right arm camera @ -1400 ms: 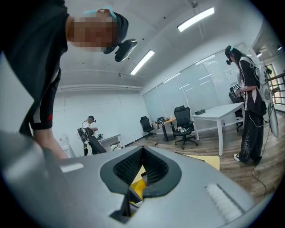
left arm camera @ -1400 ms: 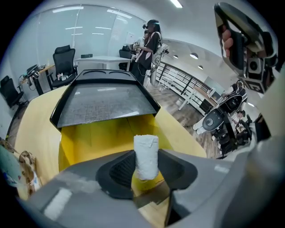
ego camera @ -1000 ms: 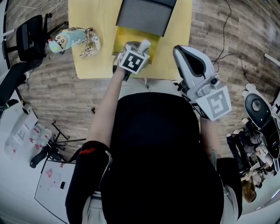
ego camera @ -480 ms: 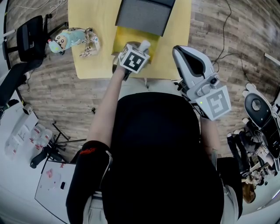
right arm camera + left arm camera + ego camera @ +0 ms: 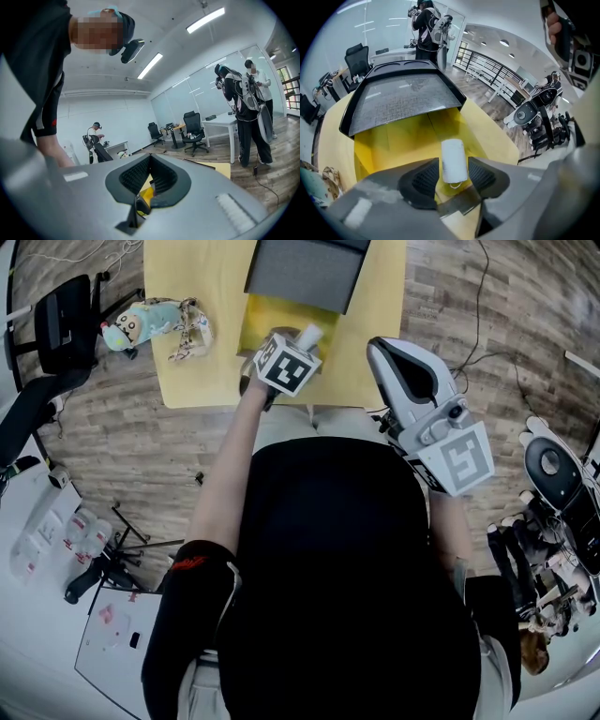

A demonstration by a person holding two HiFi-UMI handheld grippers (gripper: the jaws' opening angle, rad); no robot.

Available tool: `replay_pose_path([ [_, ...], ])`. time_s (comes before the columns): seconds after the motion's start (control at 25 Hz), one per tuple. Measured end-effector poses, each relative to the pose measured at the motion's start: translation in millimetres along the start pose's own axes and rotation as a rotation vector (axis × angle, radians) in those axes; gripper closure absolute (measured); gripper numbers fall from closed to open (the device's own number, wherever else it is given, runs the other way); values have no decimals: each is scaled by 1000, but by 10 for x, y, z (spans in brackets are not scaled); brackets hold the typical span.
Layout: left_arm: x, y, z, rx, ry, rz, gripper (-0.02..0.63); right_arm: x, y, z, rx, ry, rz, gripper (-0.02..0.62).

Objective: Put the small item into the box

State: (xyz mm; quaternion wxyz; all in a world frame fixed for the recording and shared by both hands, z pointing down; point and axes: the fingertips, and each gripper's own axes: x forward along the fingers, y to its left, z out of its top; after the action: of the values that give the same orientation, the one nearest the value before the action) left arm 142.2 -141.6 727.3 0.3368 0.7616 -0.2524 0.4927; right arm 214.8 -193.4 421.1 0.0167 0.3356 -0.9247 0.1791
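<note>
The left tool [image 5: 454, 174] points steeply down over the open box [image 5: 389, 140], so that whatever leaves it falls inside and not on the desk [image 5: 499, 138]. Its jaws have just been opening and now stand wide. The item [image 5: 453, 159], a small white roll, sits between the pads and runs along the jaws' line. There is a sliver of gap at the left pad, and the right pad is just beside the item (whether that pad touches it I cannot tell). I judge this to be the release: the grip is given up, and the box's yellow floor lies straight beyond the tool's tips.

The lid [image 5: 403, 96] stands propped up beyond the tool, on the box's far side, which leaves the mouth free for the drop.

The right tool [image 5: 150, 159] is held nearly level, off to the right of the left tool, with its jaws closed together on nothing. It seems to have no part in this step and is held clear. A toy [image 5: 155, 324] lies on the desk well to the left of the left tool.
</note>
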Motion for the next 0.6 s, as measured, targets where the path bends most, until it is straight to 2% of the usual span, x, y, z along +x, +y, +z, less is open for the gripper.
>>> replay_pose_path([
  [0.16, -38, -43, 10, 4, -18, -35, 382, -22, 9, -37, -21, 21, -12, 594],
  [0.36, -159, -22, 7, 30, -44, -32, 374, -65, 52, -2, -28, 11, -31, 594],
  [0.6, -431, 7, 144, 23, -139, -42, 375, -86, 134, 36, -38, -4, -61, 594],
])
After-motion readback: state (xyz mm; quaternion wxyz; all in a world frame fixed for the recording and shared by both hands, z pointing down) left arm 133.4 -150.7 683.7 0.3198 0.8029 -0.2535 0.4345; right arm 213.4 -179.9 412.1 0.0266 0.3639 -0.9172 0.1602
